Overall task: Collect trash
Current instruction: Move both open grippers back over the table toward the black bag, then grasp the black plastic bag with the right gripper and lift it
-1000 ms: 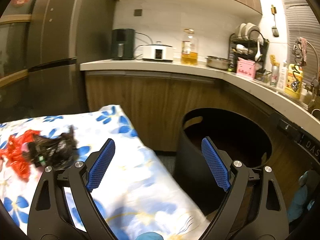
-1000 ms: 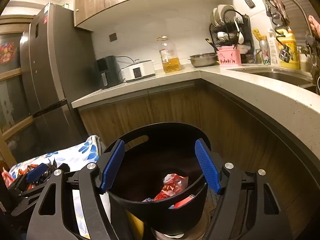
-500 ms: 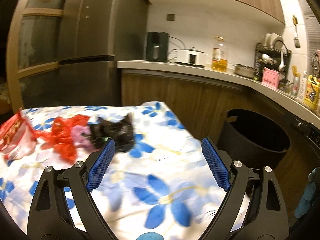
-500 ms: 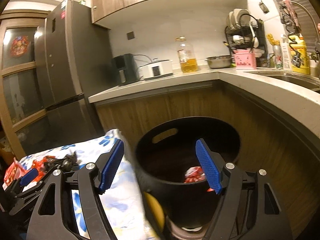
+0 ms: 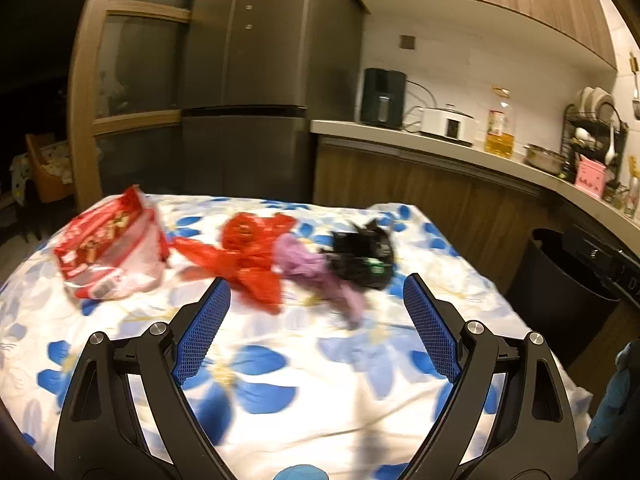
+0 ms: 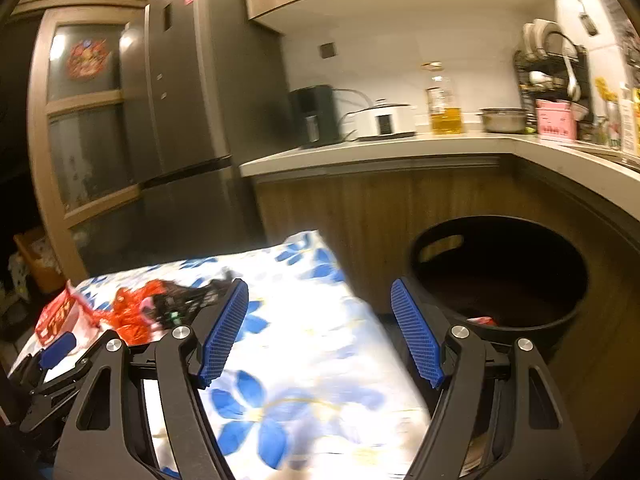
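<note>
Trash lies on a table with a blue-flowered cloth (image 5: 280, 364): a red and white snack bag (image 5: 108, 248) at the left, a crumpled red plastic bag (image 5: 248, 256), a pink wad (image 5: 304, 268) and a black wrapper (image 5: 362, 254). My left gripper (image 5: 316, 324) is open and empty, just short of the pile. My right gripper (image 6: 320, 330) is open and empty over the table's right edge. The black bin (image 6: 500, 276) stands to its right with red trash (image 6: 484, 321) inside. The pile also shows in the right wrist view (image 6: 156, 308).
The bin (image 5: 560, 288) stands between the table and the wooden cabinets. A counter (image 6: 400, 148) holds an air fryer, a cooker, an oil bottle and a dish rack. A tall grey fridge (image 5: 256, 80) stands behind the table.
Both grippers swung left, away from the bin and toward the table. The trash pile came into the middle of the left view. Both stayed open.
</note>
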The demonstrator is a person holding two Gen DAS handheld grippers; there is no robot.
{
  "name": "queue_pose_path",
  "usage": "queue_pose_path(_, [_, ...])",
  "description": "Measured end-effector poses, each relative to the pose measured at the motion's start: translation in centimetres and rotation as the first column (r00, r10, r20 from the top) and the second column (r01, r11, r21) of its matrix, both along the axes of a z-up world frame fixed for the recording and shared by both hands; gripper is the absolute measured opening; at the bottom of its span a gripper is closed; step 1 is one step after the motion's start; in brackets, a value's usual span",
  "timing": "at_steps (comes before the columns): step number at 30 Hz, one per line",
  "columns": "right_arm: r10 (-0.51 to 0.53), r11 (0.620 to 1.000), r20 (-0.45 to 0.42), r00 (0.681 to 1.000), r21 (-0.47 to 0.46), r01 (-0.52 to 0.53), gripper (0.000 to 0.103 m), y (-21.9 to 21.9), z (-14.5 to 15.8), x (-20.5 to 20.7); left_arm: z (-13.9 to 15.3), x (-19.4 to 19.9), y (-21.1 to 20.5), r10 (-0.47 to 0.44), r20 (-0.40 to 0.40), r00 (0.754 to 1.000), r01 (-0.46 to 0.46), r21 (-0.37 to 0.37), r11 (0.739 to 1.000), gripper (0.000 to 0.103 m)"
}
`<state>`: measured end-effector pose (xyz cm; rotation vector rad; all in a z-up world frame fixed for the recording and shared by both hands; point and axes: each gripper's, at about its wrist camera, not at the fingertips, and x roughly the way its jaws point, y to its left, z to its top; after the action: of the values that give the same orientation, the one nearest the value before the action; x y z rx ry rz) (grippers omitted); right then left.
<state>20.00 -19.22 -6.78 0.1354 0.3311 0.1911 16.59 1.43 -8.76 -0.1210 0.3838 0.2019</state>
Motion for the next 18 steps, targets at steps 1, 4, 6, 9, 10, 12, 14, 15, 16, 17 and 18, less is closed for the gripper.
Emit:
queue_pose_path(1, [0.01, 1.0, -0.001, 1.0, -0.003, -0.01, 0.073, 0.6, -0.1, 0.1, 0.0, -0.1, 0.4, 0.007, 0.001, 1.0, -0.007, -0.002, 1.0, 0.087])
queue_pose_path(4, [0.047, 0.999, -0.011, 0.999, -0.016, -0.047, 0.072, 3.2, -0.6, 1.1, 0.0, -0.5, 2.1, 0.039, 0.006, 0.999, -0.039, -0.005, 0.999, 0.087])
queue_pose_path(6, [0.065, 0.997, -0.018, 0.998, -0.029, -0.066, 0.07, 4.6, -0.9, 1.6, -0.1, -0.8, 3.2, 0.056, 0.006, 0.998, -0.056, -0.002, 0.998, 0.087])
queue_pose_path(9, [0.096, 0.994, -0.028, 0.995, -0.05, -0.097, 0.068, 7.0, -1.5, 2.5, -0.3, -1.1, 4.6, 0.076, 0.005, 0.997, -0.076, -0.002, 0.997, 0.087])
queue_pose_path(10, [0.106, 0.993, -0.035, 0.994, -0.054, -0.108, 0.068, 7.7, -1.6, 2.9, -0.3, -1.1, 5.0, 0.083, 0.005, 0.997, -0.083, -0.005, 0.997, 0.087])
queue_pose_path(12, [0.124, 0.99, -0.046, 0.991, -0.058, -0.127, 0.065, 8.9, -2.0, 3.5, -0.3, -1.3, 5.9, 0.096, 0.007, 0.995, -0.096, -0.014, 0.995, 0.087])
queue_pose_path(14, [0.145, 0.987, -0.055, 0.988, -0.065, -0.148, 0.064, 10.3, -2.3, 4.3, -0.3, -1.5, 6.5, 0.102, 0.01, 0.995, -0.102, -0.022, 0.995, 0.087])
queue_pose_path(15, [0.149, 0.986, -0.057, 0.987, -0.07, -0.153, 0.063, 10.8, -2.5, 4.4, -0.3, -1.6, 6.8, 0.105, 0.013, 0.994, -0.105, -0.023, 0.994, 0.087])
queue_pose_path(16, [0.155, 0.984, -0.062, 0.986, -0.078, -0.16, 0.062, 11.4, -2.7, 4.8, -0.2, -1.6, 6.9, 0.108, 0.014, 0.994, -0.107, -0.022, 0.994, 0.087])
queue_pose_path(17, [0.161, 0.983, -0.068, 0.985, -0.082, -0.166, 0.06, 11.8, -2.9, 5.1, -0.2, -1.6, 7.1, 0.109, 0.015, 0.994, -0.108, -0.021, 0.994, 0.087])
queue_pose_path(18, [0.165, 0.982, -0.076, 0.983, -0.086, -0.171, 0.057, 12.1, -3.1, 5.4, -0.1, -1.7, 7.3, 0.11, 0.016, 0.994, -0.11, -0.021, 0.994, 0.087])
